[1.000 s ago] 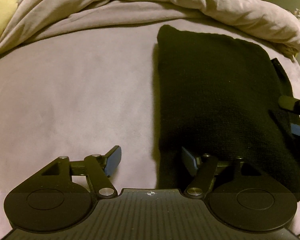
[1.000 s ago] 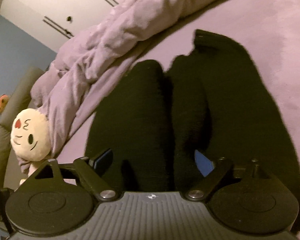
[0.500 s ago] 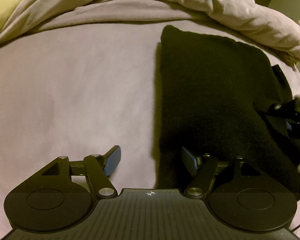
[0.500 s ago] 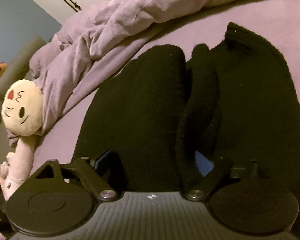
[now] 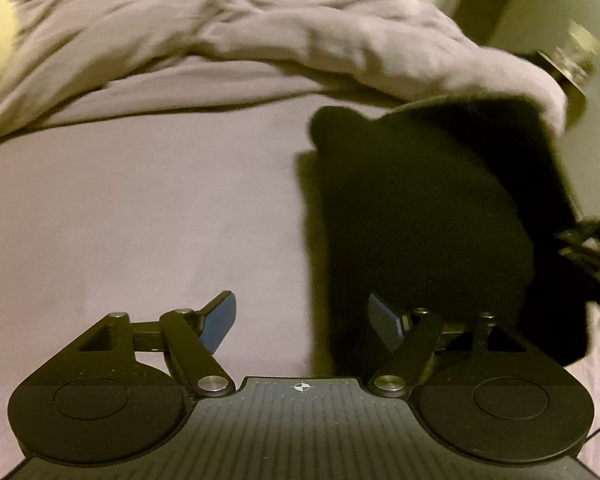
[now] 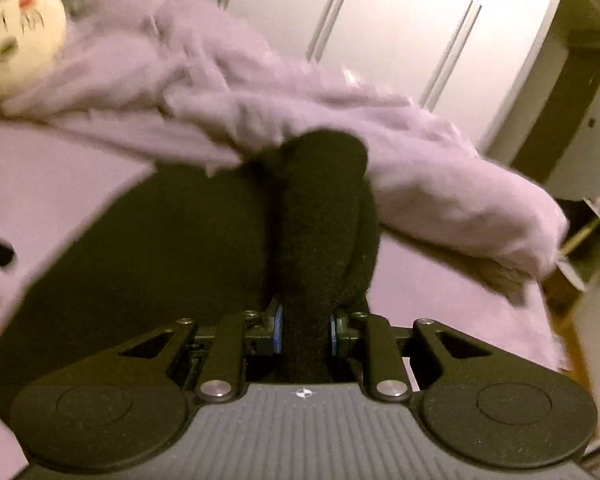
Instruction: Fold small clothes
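A black knit garment (image 5: 420, 220) lies folded on the purple bed sheet (image 5: 140, 220). My left gripper (image 5: 302, 320) hovers over the garment's near left edge. Its jaws are opening, its blue pads (image 5: 220, 320) wide apart and pressing on nothing. In the right wrist view my right gripper (image 6: 304, 330) is closing, and its pads pinch a raised ridge of the black garment (image 6: 316, 216). That ridge is lifted off the bed, and the rest of the cloth sags to the left. The right gripper (image 5: 588, 248) also shows, blurred, at the right edge of the left wrist view.
A rumpled purple duvet (image 6: 300, 92) is heaped along the far side of the bed, close behind the garment. A cream plush toy (image 6: 20, 40) rests at its left end. White wardrobe doors (image 6: 400, 20) stand behind. The bed's right edge (image 6: 540, 300) drops to the floor.
The right gripper went from open astride the garment to pinching a fold of it, rolled, and lifted it. The left gripper rose slightly and stayed open. The garment's right side has come up.
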The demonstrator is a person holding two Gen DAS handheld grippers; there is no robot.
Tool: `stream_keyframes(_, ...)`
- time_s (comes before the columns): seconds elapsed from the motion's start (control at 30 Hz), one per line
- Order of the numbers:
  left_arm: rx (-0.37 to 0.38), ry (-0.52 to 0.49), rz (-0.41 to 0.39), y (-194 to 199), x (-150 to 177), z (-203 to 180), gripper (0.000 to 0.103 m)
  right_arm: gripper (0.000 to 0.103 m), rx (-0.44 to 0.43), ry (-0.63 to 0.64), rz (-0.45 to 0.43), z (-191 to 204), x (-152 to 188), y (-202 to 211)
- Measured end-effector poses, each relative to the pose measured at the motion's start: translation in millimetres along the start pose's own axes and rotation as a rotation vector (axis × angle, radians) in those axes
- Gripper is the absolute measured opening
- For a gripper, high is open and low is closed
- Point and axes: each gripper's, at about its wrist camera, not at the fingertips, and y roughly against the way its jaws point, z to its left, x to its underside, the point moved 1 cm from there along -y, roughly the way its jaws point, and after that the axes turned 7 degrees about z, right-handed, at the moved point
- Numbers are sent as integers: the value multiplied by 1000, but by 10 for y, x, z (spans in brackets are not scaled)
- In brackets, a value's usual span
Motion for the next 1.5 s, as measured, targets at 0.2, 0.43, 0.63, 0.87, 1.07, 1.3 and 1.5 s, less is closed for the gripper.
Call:
stream_keyframes(0.2, -61, -55, 67, -362, 35, -158, 80, 30, -144, -256, 121, -417, 264, -427)
stream_keyframes(0.43, -70, 16, 22, -98, -53, -53, 80, 51, -97, -371, 2, -660, 333, 234)
stream_keyframes(0.63, -35, -18, 0, -208, -217, -367, 83, 24, -144, -198, -65, -139, 423, 318)
stream_keyframes(0.87, -55, -79, 36, -499, -286, -566, 90, 21, -28, -119, -1, -41, 703, -64)
stream_keyframes(1.07, -71, -83, 62, -612, -272, -510, 97, 22, -47, -131, 8, -61, 685, -121)
stream_keyframes(1.3, -68, -86, 68, -667, -261, -474, 101, 24, -55, -118, 7, -71, 692, -188)
stream_keyframes(1.5, -49, -44, 85, -589, -304, -416, 100, 25, -93, -133, 16, -160, 544, 13)
